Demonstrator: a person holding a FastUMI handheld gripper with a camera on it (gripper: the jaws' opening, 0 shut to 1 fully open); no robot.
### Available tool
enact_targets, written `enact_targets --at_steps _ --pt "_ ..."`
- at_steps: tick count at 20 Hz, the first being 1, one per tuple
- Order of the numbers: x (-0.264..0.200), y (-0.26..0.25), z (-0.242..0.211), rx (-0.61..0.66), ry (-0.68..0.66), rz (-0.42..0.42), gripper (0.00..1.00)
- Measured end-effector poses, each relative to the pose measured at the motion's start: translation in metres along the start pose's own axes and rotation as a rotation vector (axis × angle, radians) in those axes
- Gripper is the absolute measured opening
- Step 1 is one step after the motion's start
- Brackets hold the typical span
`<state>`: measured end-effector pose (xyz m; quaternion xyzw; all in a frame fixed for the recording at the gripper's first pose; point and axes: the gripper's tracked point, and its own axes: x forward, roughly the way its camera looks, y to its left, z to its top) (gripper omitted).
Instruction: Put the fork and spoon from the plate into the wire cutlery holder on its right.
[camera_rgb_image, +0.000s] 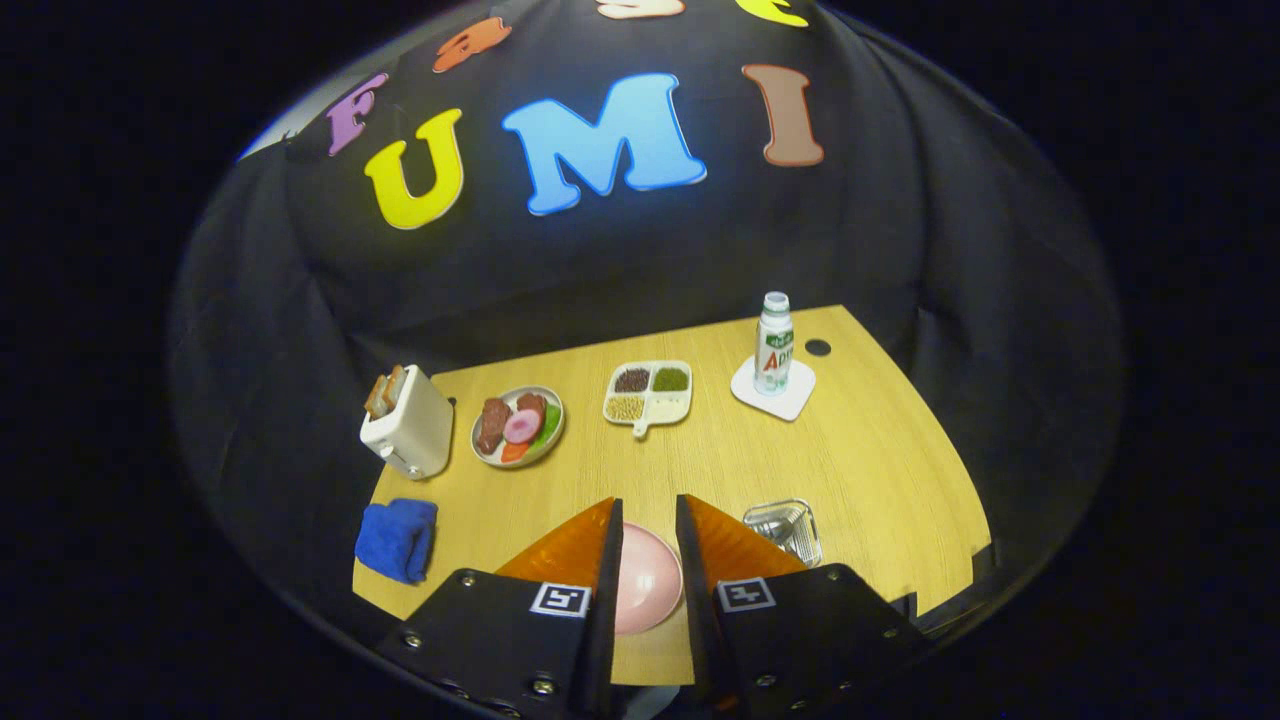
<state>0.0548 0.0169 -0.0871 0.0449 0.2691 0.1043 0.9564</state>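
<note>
Black claw (648, 520) housing, screws, square markers

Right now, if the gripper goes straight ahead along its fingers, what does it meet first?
Most likely the pink plate, seen in the gap between the open gripper's fingers. The wire cutlery holder sits off to its right. Depth is hard to judge.

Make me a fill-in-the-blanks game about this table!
1. The pink plate sits between the fingers of the open ____.
2. The bottle stands on a white ____.
3. Bread slices stick out of the ____.
4. The folded cloth near the toaster is ____.

Missing words: tongs; coaster; toaster; blue
</note>
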Motion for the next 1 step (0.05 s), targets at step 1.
enact_targets --at_steps 1 --pt "-0.0054 0.0047 0.0097 -0.014 -0.059 -0.003 0.32"
